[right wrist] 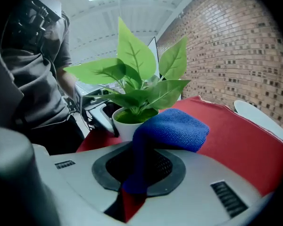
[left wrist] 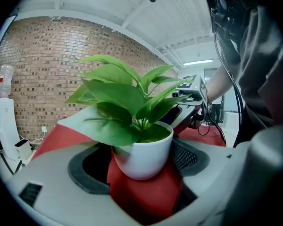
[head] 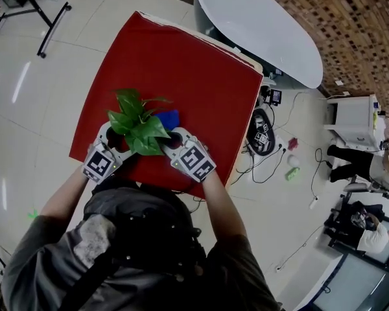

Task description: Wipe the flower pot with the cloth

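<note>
A small white flower pot [left wrist: 144, 157] with a green leafy plant [head: 139, 125] stands on the red table [head: 201, 76] near its front edge. My left gripper [left wrist: 141, 173] has its jaws against both sides of the pot, shut on it; in the head view this gripper [head: 113, 144] is left of the plant. A folded blue cloth [right wrist: 172, 128] is pinched in my right gripper [right wrist: 139, 173], its free end bulging out close beside the pot [right wrist: 125, 124]. In the head view the right gripper [head: 178, 144] sits right of the plant, with the cloth [head: 170, 118] just beyond it. Leaves hide the pot from above.
The red table's front edge [head: 149, 180] runs just under both grippers. A white oval table [head: 259, 24] stands beyond the far right corner. Cables and small devices [head: 262, 135] lie on the floor to the right. Seated people [head: 369, 167] are at the far right.
</note>
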`<state>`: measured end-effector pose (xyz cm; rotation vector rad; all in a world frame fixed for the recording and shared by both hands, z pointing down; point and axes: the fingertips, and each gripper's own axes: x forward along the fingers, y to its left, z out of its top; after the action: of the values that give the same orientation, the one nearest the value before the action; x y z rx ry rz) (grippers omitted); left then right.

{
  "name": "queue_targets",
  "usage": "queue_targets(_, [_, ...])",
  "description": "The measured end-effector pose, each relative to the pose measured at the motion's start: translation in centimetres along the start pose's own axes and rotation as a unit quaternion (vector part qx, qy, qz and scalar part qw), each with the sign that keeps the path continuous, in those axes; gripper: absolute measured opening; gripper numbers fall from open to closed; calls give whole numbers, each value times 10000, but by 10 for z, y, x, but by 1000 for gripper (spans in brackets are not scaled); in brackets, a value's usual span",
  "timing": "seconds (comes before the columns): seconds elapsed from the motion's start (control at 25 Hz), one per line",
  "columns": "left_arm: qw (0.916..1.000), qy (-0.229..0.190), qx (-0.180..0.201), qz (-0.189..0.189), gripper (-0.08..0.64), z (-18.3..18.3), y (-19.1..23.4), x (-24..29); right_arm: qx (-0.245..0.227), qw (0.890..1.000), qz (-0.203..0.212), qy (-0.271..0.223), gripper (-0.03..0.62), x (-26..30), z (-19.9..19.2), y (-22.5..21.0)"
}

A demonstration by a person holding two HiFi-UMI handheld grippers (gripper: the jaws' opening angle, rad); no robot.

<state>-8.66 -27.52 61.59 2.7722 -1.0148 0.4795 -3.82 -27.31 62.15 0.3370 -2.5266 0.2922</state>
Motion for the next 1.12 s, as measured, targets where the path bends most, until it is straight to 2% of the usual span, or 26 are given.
queue_targets(0.24, [9990,64,301,-337,434,8,-6,22,370,9991,-131,-150,78,-15,-18,24])
queue_targets(0.4, [9985,196,365,-361,439,11,-6,33,505,9980,-180,-334,78,-19,-19,23])
queue_targets(0.68, [9987,385,338,20,451,-4,-11,21,430,9986,-174,-256,78,-19,-32,44])
queue_targets(0.84, [9985,448,146,276,451,1,-9,3,399,9988,-93,-278,78,-21,-26,50])
queue_targets(1.12, [9944,268,-329,971,451,6,-22,-31,76,9992,273,-265,78,-13,-23,86])
